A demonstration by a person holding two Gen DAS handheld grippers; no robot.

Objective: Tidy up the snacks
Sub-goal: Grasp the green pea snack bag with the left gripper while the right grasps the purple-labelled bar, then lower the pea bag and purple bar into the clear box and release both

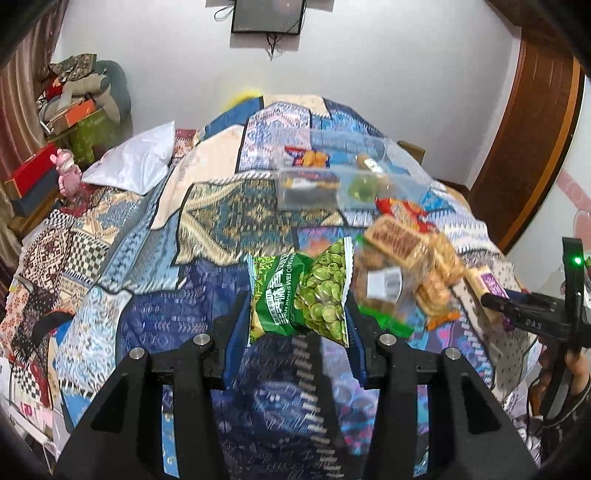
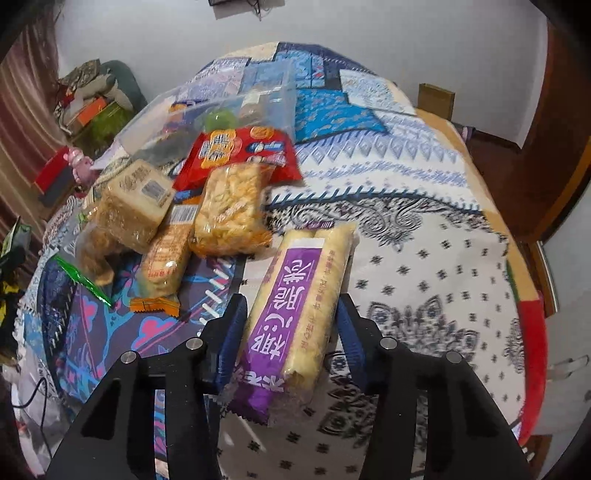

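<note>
My left gripper (image 1: 297, 306) is shut on a green pea snack packet (image 1: 301, 295), pinched at its middle and lifted above the patchwork bedspread (image 1: 147, 280). My right gripper (image 2: 291, 314) is shut on a long purple-labelled roll packet (image 2: 295, 306), which lies lengthwise between the fingers just over the bed. A pile of wrapped biscuits and cakes (image 2: 166, 221) and a red cracker bag (image 2: 240, 151) lie left of the right gripper. Beyond them stands a clear plastic bin (image 1: 351, 177) holding a few snacks. The right gripper (image 1: 491, 299) also shows at the right edge of the left wrist view.
A white pillow (image 1: 136, 162) and a pink toy (image 1: 68, 173) lie at the bed's left side. Boxes and clutter (image 1: 81, 110) are stacked in the far left corner. A wooden door (image 1: 532, 155) stands on the right, a dark screen (image 1: 267, 14) hangs on the wall.
</note>
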